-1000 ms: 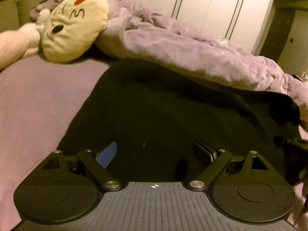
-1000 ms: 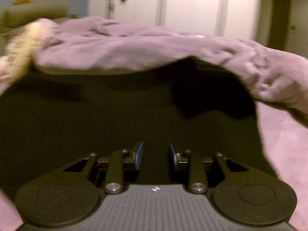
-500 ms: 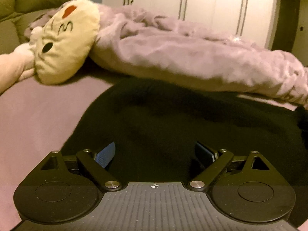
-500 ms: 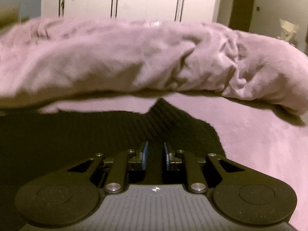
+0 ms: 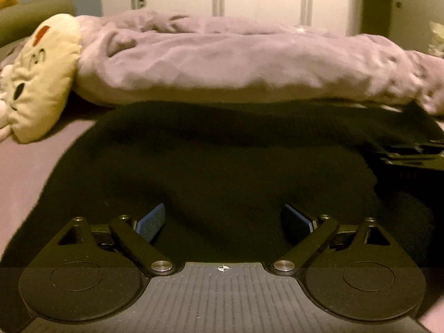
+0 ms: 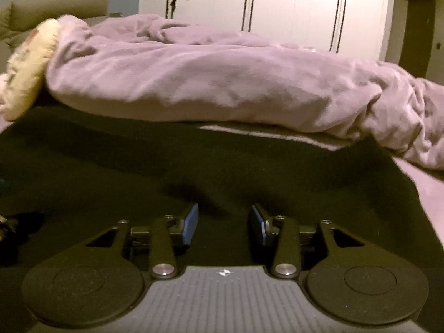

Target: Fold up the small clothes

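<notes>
— Black knitted garment (image 5: 211, 149): where do we find it?

— Spread flat on the pale pink bed sheet (image 5: 25, 172), right in front of both our tools. Its far edge runs up against the rumpled lilac duvet (image 5: 236, 63), which lies heaped across the bed behind it.

— And against our left hand-held gripper (image 5: 223, 222)?

— We see the garment straight ahead of it and beneath it. Dark cloth fills the whole gap between the blue pads (image 5: 151, 222), but the pads press on nothing. The jaws are spread wide and opening further.

— Our right hand-held gripper (image 6: 224, 223)?

— Likewise over the garment, nearer its right-hand side; in the right wrist view the pink sheet shows just past the cloth's right edge. Its jaws stand partly apart and are opening. Black knit lies under and between the pads, yet we see no fold pinched there.

— Can we tell whether the fingertips touch the cloth?

— No, we cannot; the knit is too dark to judge contact.

— What else do we see?

— A cream plush cushion with a stitched face (image 5: 41, 77) leans at the duvet's left end, just beside the garment's far left corner. White wardrobe doors (image 6: 291, 8) stand behind the bed. At the right edge of the left wrist view we catch a dark piece of the other tool, low over the garment.
</notes>
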